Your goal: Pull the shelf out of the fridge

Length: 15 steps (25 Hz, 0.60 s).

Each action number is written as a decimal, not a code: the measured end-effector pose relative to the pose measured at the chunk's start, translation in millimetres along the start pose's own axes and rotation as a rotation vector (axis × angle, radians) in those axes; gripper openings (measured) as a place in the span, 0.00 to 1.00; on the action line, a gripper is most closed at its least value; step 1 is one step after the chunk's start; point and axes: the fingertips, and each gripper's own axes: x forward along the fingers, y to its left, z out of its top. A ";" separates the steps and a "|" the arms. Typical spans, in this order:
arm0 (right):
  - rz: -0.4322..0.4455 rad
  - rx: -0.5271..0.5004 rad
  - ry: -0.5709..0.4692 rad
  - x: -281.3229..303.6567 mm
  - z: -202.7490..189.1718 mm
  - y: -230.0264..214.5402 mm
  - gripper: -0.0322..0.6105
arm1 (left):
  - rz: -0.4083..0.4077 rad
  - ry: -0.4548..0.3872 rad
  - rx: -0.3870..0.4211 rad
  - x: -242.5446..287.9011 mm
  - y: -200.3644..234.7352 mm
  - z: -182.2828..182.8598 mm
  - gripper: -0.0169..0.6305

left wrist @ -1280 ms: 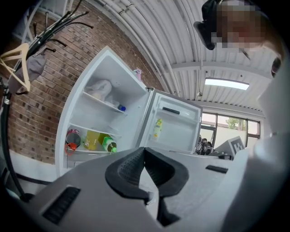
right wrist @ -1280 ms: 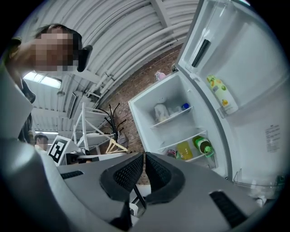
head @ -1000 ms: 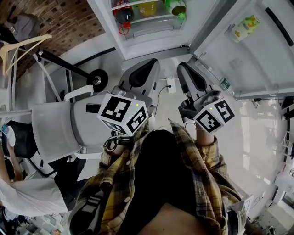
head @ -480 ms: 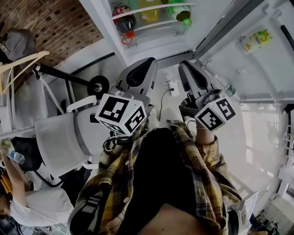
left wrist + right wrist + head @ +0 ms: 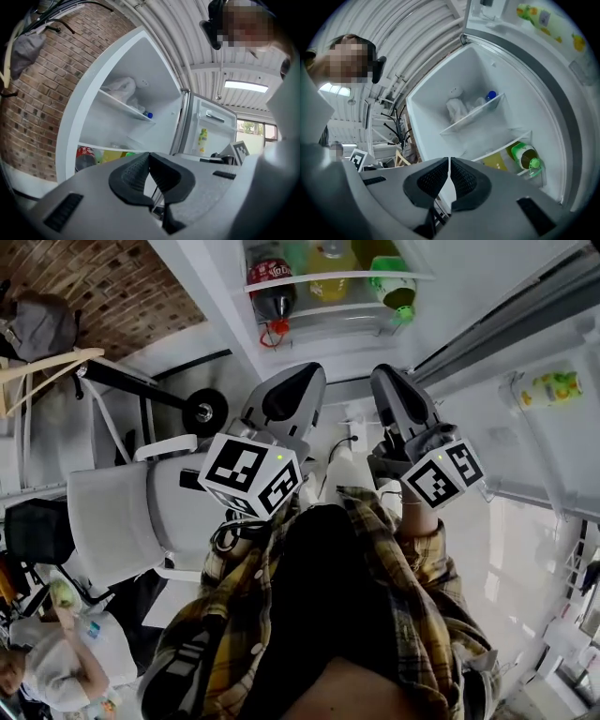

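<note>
The fridge stands open ahead, a glass shelf (image 5: pixel 328 277) crossing it above a red cola bottle (image 5: pixel 272 292), a yellow bottle (image 5: pixel 333 254) and a green bottle (image 5: pixel 398 289). My left gripper (image 5: pixel 292 390) and right gripper (image 5: pixel 394 390) are held side by side short of the fridge, touching nothing. In the left gripper view the left gripper (image 5: pixel 150 161) is shut and empty, with the lower shelf (image 5: pixel 108 149) and upper shelf (image 5: pixel 125 106) beyond. In the right gripper view the right gripper (image 5: pixel 449 165) is shut too, below the upper shelf (image 5: pixel 473 115) and lower shelf (image 5: pixel 501 147).
The fridge door (image 5: pixel 553 381) swings open at the right with a small bottle in its rack. A white chair (image 5: pixel 122 512) stands at my left, a wheeled stand (image 5: pixel 202 412) by the brick wall (image 5: pixel 112 273). Another person (image 5: pixel 66 671) crouches at lower left. A cable (image 5: pixel 337 446) lies on the floor.
The fridge's interior and bottles have come further into the head view, and the door has slid right. Both grippers stay shut and keep their places. The person at lower left has shifted.
</note>
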 end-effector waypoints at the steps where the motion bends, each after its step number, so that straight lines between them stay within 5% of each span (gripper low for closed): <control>1: 0.017 0.000 0.003 6.2 3.9 -5.8 0.09 | 0.017 -0.006 0.001 6.8 3.3 2.3 0.03; 15: 0.198 0.041 0.113 54.9 51.7 -95.8 0.09 | 0.186 -0.067 -0.053 109.5 6.7 21.9 0.03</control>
